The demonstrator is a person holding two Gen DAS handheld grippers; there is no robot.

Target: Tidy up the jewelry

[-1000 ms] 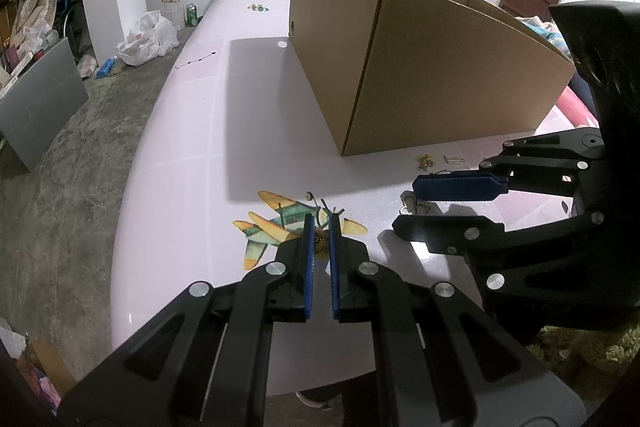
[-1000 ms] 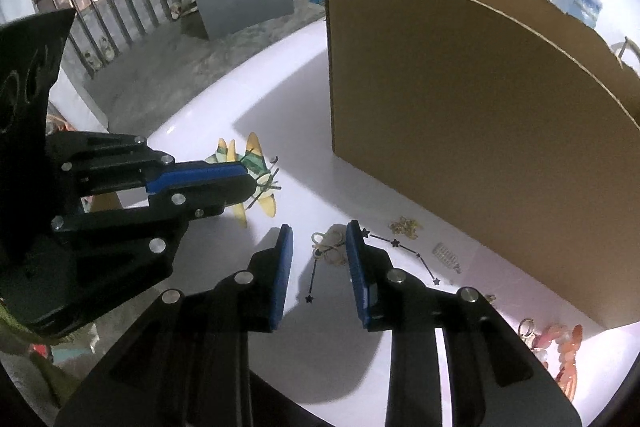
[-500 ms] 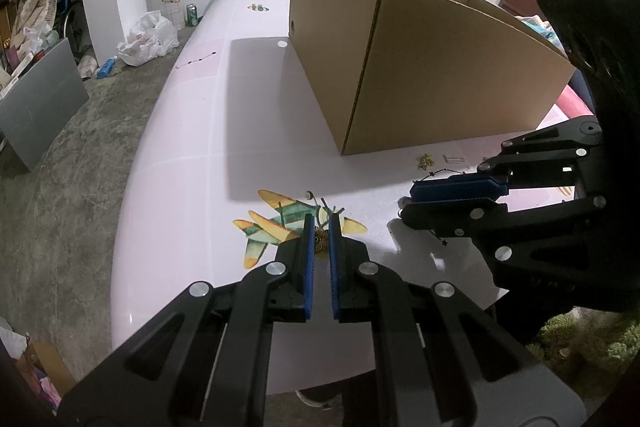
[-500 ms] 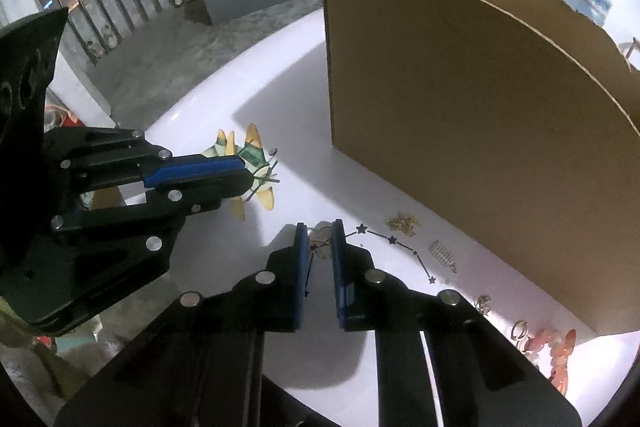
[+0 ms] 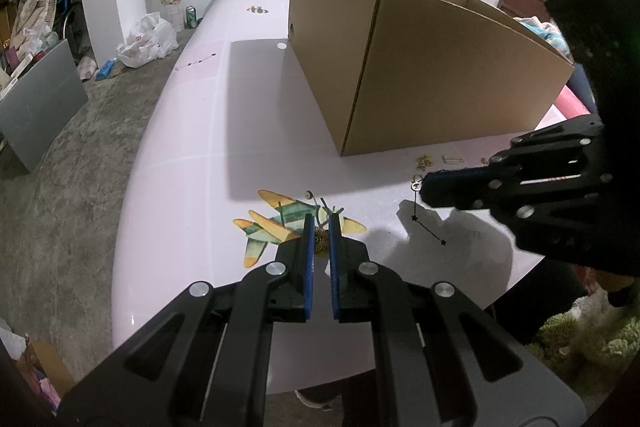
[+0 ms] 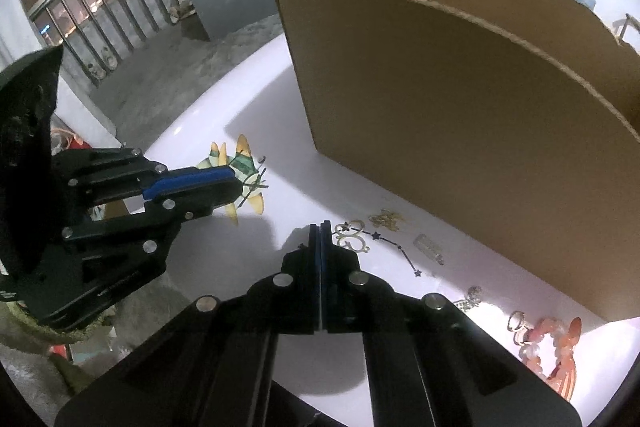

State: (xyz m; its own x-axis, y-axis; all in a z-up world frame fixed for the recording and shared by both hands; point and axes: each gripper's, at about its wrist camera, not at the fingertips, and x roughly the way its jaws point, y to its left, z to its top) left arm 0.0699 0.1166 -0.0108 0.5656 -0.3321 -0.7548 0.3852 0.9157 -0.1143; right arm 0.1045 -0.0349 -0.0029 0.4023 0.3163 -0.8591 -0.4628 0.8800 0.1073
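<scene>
Necklace (image 6: 394, 247): thin dark chain strung with stars, gold looped pendant, trailing rightward from clamped right gripper (image 6: 321, 227); left gripper (image 5: 321, 227) pinching brooch (image 5: 321, 243).

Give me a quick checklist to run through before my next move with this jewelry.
1. Right claw gripping the thin black star chain: ok, jaws shut, one end hangs from its tip in the left view.
2. Left claw holding the small gold flower-shaped piece: ok.
3. Chain fully off the pale pink tabletop: not ok, its tail lies on the surface.
4. Brown cardboard box open on top: ok.
5. Free space inside the box: cannot tell, its walls hide the inside.
</scene>
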